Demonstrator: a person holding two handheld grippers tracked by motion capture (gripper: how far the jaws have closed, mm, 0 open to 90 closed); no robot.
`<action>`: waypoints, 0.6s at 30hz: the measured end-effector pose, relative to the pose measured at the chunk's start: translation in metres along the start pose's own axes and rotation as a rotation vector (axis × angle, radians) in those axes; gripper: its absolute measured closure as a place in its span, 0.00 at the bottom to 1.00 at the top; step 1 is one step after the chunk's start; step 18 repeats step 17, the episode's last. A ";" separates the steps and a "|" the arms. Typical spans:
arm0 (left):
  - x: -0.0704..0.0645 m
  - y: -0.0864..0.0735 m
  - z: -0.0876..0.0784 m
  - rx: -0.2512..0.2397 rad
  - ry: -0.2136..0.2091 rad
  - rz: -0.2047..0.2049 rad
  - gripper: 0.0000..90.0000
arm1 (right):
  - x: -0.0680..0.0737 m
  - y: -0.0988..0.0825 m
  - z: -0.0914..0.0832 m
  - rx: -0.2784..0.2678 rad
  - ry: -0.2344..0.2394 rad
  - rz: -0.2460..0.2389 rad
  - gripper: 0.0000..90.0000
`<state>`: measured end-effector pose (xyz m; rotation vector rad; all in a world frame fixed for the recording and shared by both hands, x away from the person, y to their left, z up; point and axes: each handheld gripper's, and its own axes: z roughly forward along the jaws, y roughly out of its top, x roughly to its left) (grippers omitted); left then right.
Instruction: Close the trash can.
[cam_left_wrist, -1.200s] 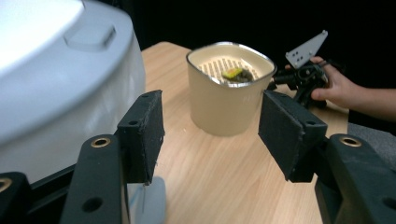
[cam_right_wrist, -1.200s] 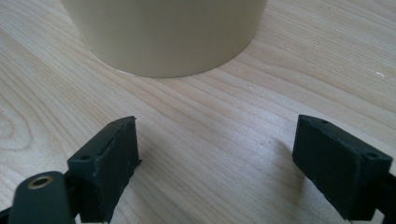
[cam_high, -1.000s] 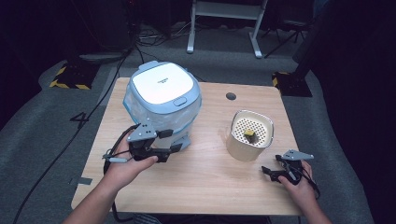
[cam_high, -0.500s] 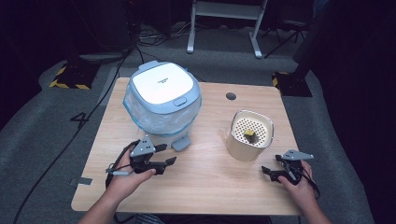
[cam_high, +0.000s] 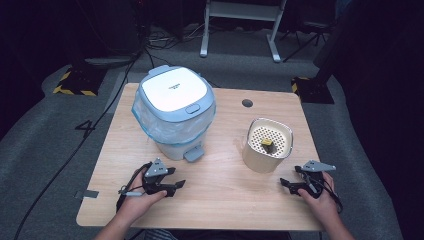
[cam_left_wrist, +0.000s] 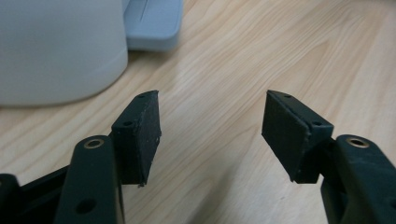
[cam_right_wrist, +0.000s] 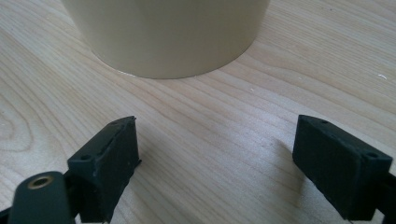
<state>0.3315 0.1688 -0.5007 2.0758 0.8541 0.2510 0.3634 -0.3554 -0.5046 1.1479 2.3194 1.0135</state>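
A small pedal bin (cam_high: 174, 112) with a white and blue lid and a clear liner stands at the table's back left, its blue pedal (cam_high: 193, 154) facing me. My left gripper (cam_high: 176, 179) rests low on the table in front of it, pointing right. In the left gripper view the left gripper (cam_left_wrist: 212, 100) is open; its jaws have just been opening, and only bare wood lies between them. A cream container (cam_high: 267, 144) with a perforated insert holds a small yellowish object (cam_high: 267, 143). My right gripper (cam_high: 287, 181) sits open just below it; the right gripper view shows the container's wall (cam_right_wrist: 168, 32) ahead of the right gripper (cam_right_wrist: 217, 123).
The wooden table (cam_high: 220, 200) has a round cable hole (cam_high: 247, 103) at the back. Bin base (cam_left_wrist: 56, 51) and pedal (cam_left_wrist: 152, 23) lie at the upper left of the left gripper view. Dark floor, cables and a stand's legs surround the table.
My left gripper has sunk from in front of the bin's body down to the tabletop nearer the front edge. The right gripper has stayed put.
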 end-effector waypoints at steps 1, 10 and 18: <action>0.000 -0.001 0.001 0.034 0.016 0.004 0.40 | 0.000 0.000 0.000 0.000 0.000 0.000 0.16; 0.008 -0.001 0.003 0.131 0.147 0.007 0.20 | 0.000 0.000 0.000 0.000 0.000 0.001 0.16; 0.022 0.000 0.001 0.138 0.102 0.046 0.18 | 0.000 0.000 0.000 0.000 0.000 0.000 0.16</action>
